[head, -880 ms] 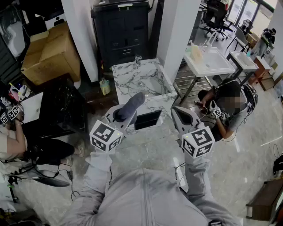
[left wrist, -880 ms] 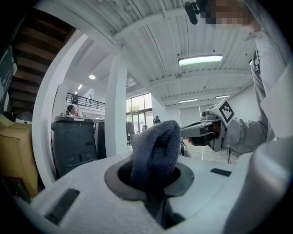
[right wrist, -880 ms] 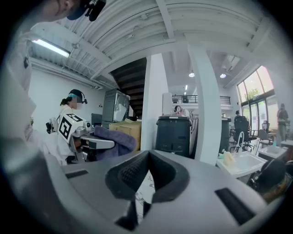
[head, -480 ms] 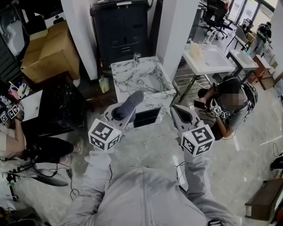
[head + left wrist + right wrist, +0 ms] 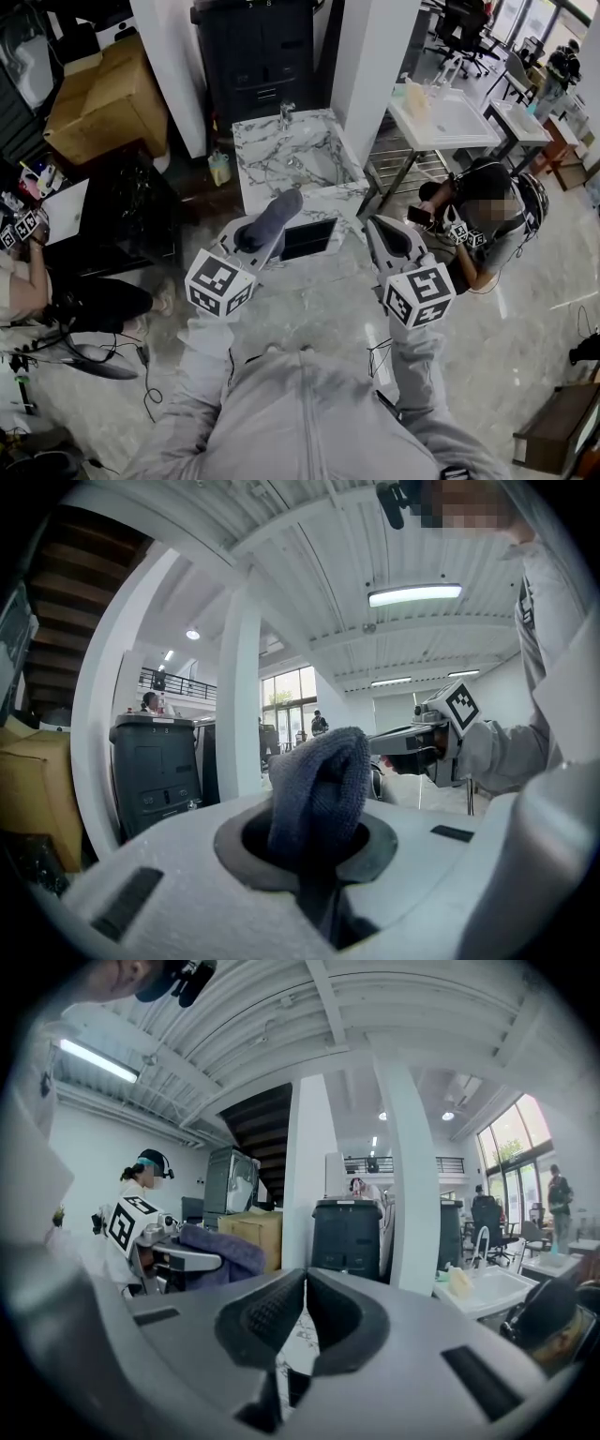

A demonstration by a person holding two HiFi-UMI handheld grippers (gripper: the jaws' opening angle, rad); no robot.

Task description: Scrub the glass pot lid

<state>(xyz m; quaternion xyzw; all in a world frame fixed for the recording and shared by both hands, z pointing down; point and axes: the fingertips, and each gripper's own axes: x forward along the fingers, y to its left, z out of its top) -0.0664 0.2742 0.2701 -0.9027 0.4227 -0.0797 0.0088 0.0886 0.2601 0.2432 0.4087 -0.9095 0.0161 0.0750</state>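
Note:
My left gripper (image 5: 255,236) is shut on a dark grey-blue cloth (image 5: 272,220) that sticks up out of its jaws; the same cloth (image 5: 317,789) fills the middle of the left gripper view. My right gripper (image 5: 392,242) is shut with nothing between its jaws, and the pads (image 5: 272,1312) nearly touch. Both grippers are held up in front of my chest, side by side. No glass pot lid shows in any view. A marble-topped sink (image 5: 295,164) with a faucet (image 5: 290,120) stands ahead on the floor.
A black cabinet (image 5: 262,61) stands behind the marble sink between white pillars. A white basin (image 5: 441,122) on a metal frame is to the right. One person (image 5: 487,234) sits at the right, another (image 5: 37,281) at the left. A cardboard box (image 5: 94,94) is at the left.
The view has shifted slightly forward toward the marble sink. Both grippers keep the same pose, the cloth still in the left one.

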